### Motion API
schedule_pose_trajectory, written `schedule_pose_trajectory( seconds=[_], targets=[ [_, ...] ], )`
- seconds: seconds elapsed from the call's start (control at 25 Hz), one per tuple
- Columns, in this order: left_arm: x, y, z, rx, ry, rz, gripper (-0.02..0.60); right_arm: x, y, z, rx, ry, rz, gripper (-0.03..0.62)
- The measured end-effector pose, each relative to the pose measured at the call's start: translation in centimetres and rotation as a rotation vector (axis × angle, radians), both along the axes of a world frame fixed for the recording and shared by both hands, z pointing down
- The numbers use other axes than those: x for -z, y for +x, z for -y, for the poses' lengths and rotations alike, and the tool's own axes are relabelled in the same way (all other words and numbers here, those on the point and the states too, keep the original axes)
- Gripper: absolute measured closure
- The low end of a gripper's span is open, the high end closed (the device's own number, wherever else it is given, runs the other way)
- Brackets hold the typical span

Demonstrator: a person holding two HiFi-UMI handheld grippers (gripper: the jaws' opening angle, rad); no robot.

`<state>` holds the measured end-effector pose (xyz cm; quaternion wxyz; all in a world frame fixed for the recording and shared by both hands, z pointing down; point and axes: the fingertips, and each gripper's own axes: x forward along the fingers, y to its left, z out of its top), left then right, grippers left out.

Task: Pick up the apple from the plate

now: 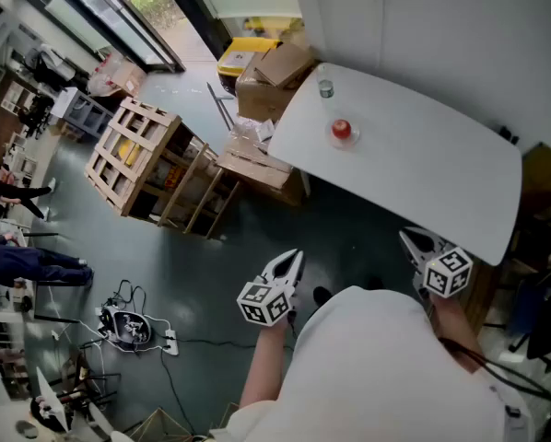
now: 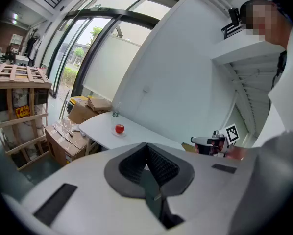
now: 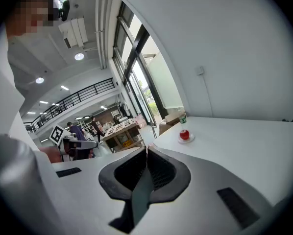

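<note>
The apple (image 1: 341, 129) sits on its plate (image 1: 347, 142) near the far-left edge of the white table (image 1: 423, 164), beside a small bottle (image 1: 326, 88); the left gripper (image 1: 295, 255) and right gripper (image 1: 407, 236) hang off the table's near edge; both have their jaws pressed together on nothing.

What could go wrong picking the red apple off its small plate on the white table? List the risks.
1. Both the left gripper and right gripper are shut; arriving closed, they would likely shove the round red apple off its small pale plate.
2. A small clear bottle stands just beyond the apple on the white table; an overshoot could topple it.
</note>
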<state>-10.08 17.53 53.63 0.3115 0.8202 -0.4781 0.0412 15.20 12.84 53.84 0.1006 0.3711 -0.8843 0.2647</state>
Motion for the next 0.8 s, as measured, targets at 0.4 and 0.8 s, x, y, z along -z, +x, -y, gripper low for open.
schedule_pose_trajectory(
  seconds=[0.4, 0.8],
  targets=[
    [-0.1, -0.7, 0.3, -0.016, -0.001, -0.003, 0.580, 0.3, -1.1, 0.1, -0.001, 0.010, 0.003, 0.557],
    [-0.1, -2.4, -0.2, -0.036, 0.004, -0.017, 0.580, 0.5, -2.7, -0.4, -0.014, 0.014, 0.002, 0.557]
  ],
)
